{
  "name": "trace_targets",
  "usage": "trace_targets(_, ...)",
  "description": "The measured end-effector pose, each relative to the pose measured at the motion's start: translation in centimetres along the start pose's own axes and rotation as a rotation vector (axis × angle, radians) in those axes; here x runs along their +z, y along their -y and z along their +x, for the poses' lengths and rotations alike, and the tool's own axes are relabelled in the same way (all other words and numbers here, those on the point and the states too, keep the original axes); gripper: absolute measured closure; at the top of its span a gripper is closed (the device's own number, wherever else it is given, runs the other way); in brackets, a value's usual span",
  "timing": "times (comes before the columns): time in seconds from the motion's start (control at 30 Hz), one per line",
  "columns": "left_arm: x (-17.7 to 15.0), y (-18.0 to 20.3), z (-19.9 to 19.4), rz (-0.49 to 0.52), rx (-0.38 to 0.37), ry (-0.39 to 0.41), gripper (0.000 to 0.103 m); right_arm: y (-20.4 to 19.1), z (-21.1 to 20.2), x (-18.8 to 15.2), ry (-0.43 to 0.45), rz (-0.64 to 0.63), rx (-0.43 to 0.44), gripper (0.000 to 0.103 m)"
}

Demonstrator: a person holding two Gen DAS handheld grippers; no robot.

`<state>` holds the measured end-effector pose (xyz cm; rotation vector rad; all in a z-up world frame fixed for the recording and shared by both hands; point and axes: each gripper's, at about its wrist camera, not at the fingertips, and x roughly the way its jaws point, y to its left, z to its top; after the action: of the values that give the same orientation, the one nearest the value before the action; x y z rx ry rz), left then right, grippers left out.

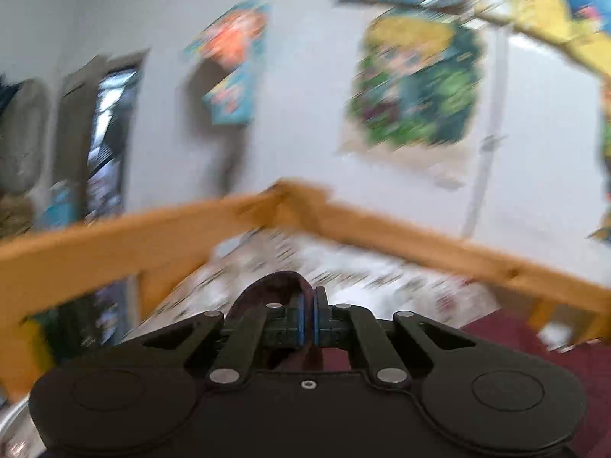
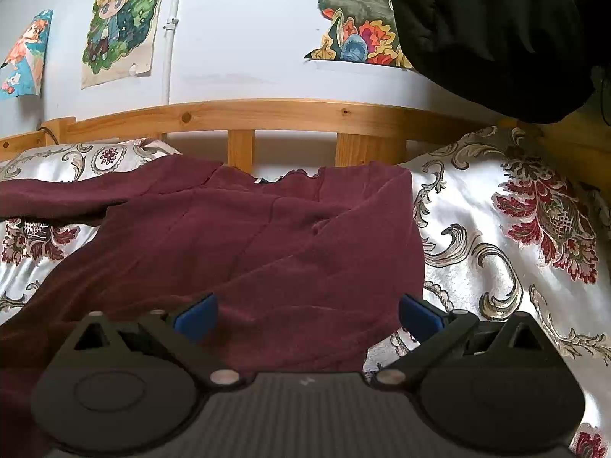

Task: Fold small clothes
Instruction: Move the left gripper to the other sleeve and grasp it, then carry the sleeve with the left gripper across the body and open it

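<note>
A maroon garment point(image 2: 248, 236) lies spread on the bed, its neckline toward the wooden rail, one sleeve folded across the body. My right gripper point(image 2: 307, 315) hovers over the garment's near hem, open, with nothing between its blue pads point(image 2: 194, 315). In the blurred left wrist view my left gripper point(image 1: 309, 316) is shut on a fold of the maroon garment point(image 1: 275, 286), which bulges up just behind the fingertips. More of the cloth hangs to the lower right.
A white bedspread point(image 2: 496, 229) with red and grey flowers covers the bed. A wooden bed rail point(image 2: 267, 110) runs along the wall, which carries colourful posters point(image 2: 118, 23). A black bulky cloth point(image 2: 496, 30) hangs at the upper right.
</note>
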<state>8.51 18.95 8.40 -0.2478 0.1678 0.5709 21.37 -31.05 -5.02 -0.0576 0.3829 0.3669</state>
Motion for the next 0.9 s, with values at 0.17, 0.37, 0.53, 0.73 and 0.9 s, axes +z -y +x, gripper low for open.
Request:
trace_targets(0.17,2.0,6.1,-1.1,0.085,-0.241,0.063,0.100,0.1,0.0,0.0,0.001,0.002,0.003,0.000)
trace_targets(0.37,0.6,13.3,-1.2,0.143,-0.501,0.043,0.100,0.3,-0.3,0.3,0.015,0.012,0.002,0.000)
trace_targets(0.53,-3.2,18.6,-0.5,0.167,-0.683,-0.055,0.100,0.9,-0.3,0.3,0.011,0.030,-0.005,0.000)
trace_targets(0.73,-8.9,23.4,-1.1,0.218,-0.838,-0.186,0.100,1.9,-0.1,0.4,0.008,0.056,-0.021,0.000)
trace_targets(0.9,-12.6,25.3,-2.5,0.264,-0.927,-0.275,0.100,3.1,0.1,0.3,-0.004,0.097,-0.045,0.000)
